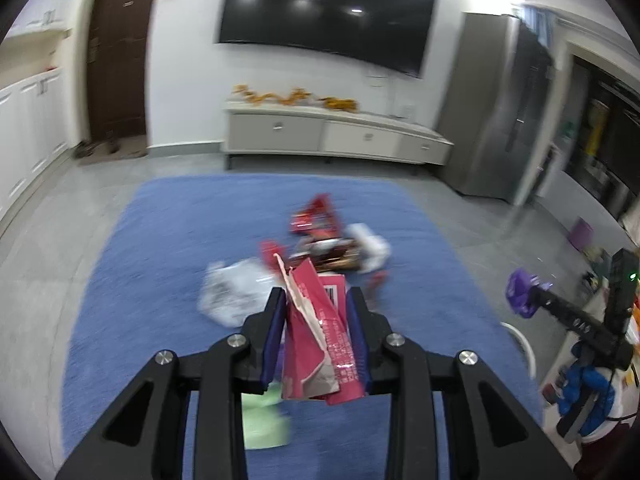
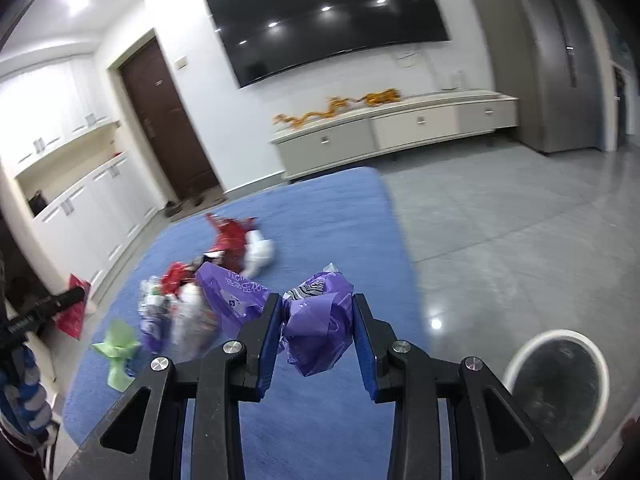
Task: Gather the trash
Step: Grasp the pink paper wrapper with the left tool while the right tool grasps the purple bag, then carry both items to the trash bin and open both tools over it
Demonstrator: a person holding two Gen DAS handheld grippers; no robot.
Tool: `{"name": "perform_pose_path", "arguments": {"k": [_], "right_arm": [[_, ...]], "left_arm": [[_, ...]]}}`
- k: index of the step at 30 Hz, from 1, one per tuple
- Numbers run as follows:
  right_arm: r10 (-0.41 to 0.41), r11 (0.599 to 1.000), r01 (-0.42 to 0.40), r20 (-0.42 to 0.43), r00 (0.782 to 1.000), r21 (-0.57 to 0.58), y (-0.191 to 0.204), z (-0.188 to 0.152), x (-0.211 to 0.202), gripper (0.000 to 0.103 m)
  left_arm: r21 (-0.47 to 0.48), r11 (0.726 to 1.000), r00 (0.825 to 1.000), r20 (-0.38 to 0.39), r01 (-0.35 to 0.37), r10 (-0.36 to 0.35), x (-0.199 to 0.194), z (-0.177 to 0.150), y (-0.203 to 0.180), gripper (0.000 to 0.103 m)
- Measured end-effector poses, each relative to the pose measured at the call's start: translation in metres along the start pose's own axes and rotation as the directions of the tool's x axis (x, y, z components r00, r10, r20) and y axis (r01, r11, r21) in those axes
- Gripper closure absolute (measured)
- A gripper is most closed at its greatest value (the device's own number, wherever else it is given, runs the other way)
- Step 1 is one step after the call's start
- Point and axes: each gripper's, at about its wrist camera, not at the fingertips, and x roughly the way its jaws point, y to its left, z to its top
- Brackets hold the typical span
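Observation:
My left gripper [image 1: 317, 300] is shut on a torn pink wrapper [image 1: 320, 340] and holds it above the blue rug [image 1: 160, 260]. My right gripper [image 2: 318, 304] is shut on a crumpled purple wrapper [image 2: 316, 328], also lifted off the rug [image 2: 328, 208]. A pile of trash lies on the rug: red wrappers [image 1: 318, 216], a white bag [image 1: 232, 292], a green scrap [image 1: 264, 424]. In the right wrist view the pile shows as red wrappers [image 2: 232, 240], a purple bag [image 2: 232, 296] and a green scrap [image 2: 118, 354]. The right gripper with its purple wrapper [image 1: 520, 292] shows at right in the left wrist view.
A white-rimmed bin [image 2: 560, 392] stands on the grey floor right of the rug; its rim [image 1: 524, 344] shows in the left wrist view. A low TV cabinet [image 1: 332, 136] and wall TV [image 1: 328, 16] are behind. White cupboards [image 2: 80, 208] and a brown door [image 2: 168, 120] stand at left.

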Motion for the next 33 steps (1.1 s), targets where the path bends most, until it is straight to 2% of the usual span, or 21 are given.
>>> {"name": "perform_pose_path", "arguments": {"k": [5, 8, 11, 12, 15, 18, 20, 24, 25, 26, 28, 31, 33], "right_arm": [[-0.108, 0.991, 0.105, 0.03, 0.994, 0.083, -0.063, -0.006, -0.033, 0.071], [-0.19, 0.972, 0.187, 0.015, 0.982, 0.14, -0.107, -0.014, -0.047, 0.071], [-0.268, 0.943, 0.267, -0.025, 0.963, 0.2, -0.149, -0.024, -0.057, 0.071], [-0.296, 0.929, 0.298, -0.043, 0.954, 0.219, -0.165, -0.028, -0.059, 0.071], [-0.349, 0.896, 0.361, -0.092, 0.932, 0.258, -0.199, -0.037, -0.061, 0.071], [-0.385, 0.87, 0.41, -0.142, 0.912, 0.275, -0.229, -0.043, -0.056, 0.07], [-0.404, 0.855, 0.435, -0.166, 0.9, 0.283, -0.242, -0.045, -0.053, 0.068], [-0.439, 0.825, 0.482, -0.204, 0.875, 0.296, -0.262, -0.049, -0.045, 0.064], [-0.443, 0.818, 0.489, -0.212, 0.871, 0.302, -0.27, -0.05, -0.044, 0.063], [-0.451, 0.808, 0.501, -0.221, 0.865, 0.31, -0.275, -0.052, -0.043, 0.058], [-0.471, 0.791, 0.524, -0.232, 0.851, 0.315, -0.282, -0.055, -0.043, 0.048], [-0.489, 0.771, 0.545, -0.243, 0.838, 0.33, -0.288, -0.052, -0.042, 0.047], [-0.499, 0.762, 0.554, -0.24, 0.833, 0.336, -0.288, -0.053, -0.047, 0.047]], "left_arm": [[0.104, 0.986, 0.991, -0.041, 0.127, -0.124, 0.028, 0.016, -0.087, 0.074], [0.17, 0.962, 0.975, -0.1, 0.212, -0.197, 0.055, 0.02, -0.148, 0.074], [0.206, 0.929, 0.945, -0.179, 0.308, -0.274, 0.085, 0.019, -0.21, 0.074], [0.215, 0.914, 0.93, -0.214, 0.344, -0.3, 0.099, 0.018, -0.236, 0.074], [0.234, 0.881, 0.896, -0.281, 0.41, -0.343, 0.124, 0.008, -0.296, 0.073], [0.231, 0.861, 0.865, -0.345, 0.454, -0.364, 0.154, 0.0, -0.344, 0.072], [0.227, 0.855, 0.852, -0.375, 0.466, -0.365, 0.172, -0.003, -0.365, 0.072], [0.204, 0.839, 0.814, -0.437, 0.504, -0.382, 0.207, -0.016, -0.405, 0.072], [0.198, 0.838, 0.807, -0.447, 0.509, -0.386, 0.214, -0.018, -0.412, 0.068], [0.191, 0.837, 0.803, -0.453, 0.513, -0.388, 0.219, -0.019, -0.418, 0.059], [0.18, 0.838, 0.798, -0.457, 0.515, -0.393, 0.227, -0.02, -0.425, 0.048], [0.173, 0.836, 0.793, -0.461, 0.521, -0.399, 0.235, -0.02, -0.435, 0.048], [0.172, 0.839, 0.8, -0.447, 0.516, -0.4, 0.233, -0.019, -0.431, 0.048]]}}
